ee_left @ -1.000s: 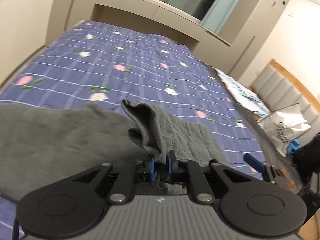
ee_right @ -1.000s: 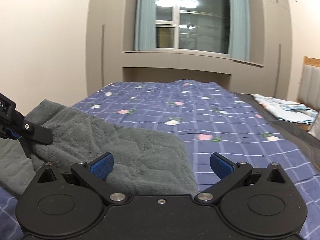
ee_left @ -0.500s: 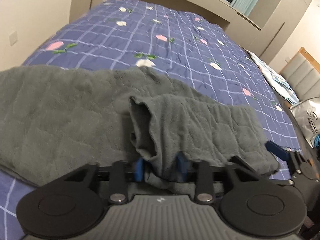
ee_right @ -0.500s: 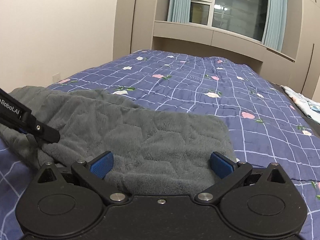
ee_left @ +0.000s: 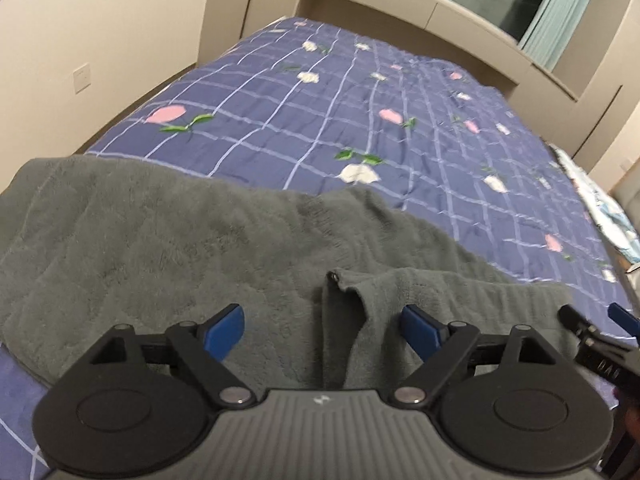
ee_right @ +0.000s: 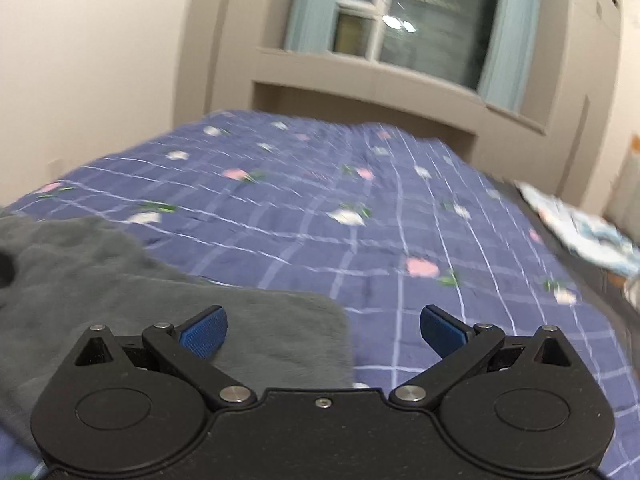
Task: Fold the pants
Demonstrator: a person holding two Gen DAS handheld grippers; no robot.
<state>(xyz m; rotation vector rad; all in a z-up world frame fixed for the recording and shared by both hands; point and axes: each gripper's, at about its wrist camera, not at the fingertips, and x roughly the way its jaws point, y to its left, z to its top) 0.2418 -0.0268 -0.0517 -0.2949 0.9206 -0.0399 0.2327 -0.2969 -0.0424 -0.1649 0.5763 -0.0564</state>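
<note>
On the near edge of the bed, the grey pants are lying flat, with 1 end laid over on top and a raised crease just ahead of the left gripper. That gripper is hanging spread wide, gripping nothing. The right gripper is likewise gaping above the pants' corner, empty. To finish this fold well, the crease wants pressing flat and the edges squaring before any new grasp.

Bed under blue grid-check floral bedspread. Beige walls; wall switch plate. Dark window, pale blue curtains, ceiling-light reflection. Blurred, possibly folded fabric at far edge.
</note>
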